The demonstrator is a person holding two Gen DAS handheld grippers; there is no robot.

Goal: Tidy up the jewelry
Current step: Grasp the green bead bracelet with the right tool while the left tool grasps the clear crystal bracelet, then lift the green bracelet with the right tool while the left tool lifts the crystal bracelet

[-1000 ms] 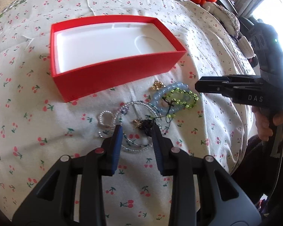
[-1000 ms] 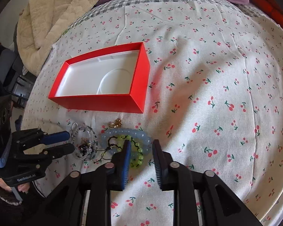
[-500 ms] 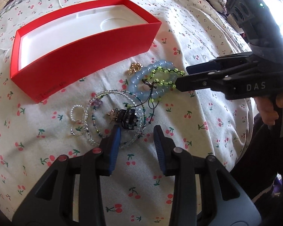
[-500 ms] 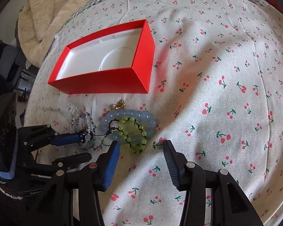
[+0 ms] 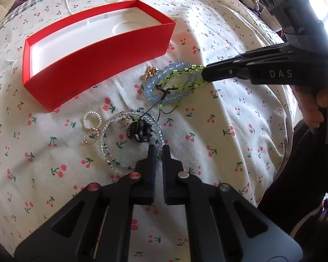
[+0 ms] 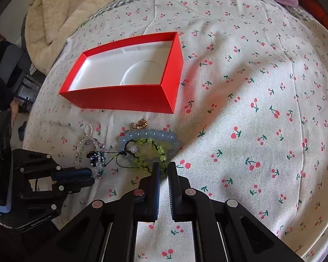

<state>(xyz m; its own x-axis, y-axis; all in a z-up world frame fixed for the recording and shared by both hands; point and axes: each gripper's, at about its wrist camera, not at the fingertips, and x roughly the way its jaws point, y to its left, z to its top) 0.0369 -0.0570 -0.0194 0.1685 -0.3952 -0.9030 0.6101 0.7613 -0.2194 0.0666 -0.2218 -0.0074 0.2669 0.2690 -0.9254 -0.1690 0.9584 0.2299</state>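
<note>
Beads on the green bracelet feel light, slick and floppy, so my right tongs pinch its cord at six o'clock of the red box, while my left tongs nip the clear bracelet.

Red box, white inside; cherry-print sheet; green bracelet.
</note>
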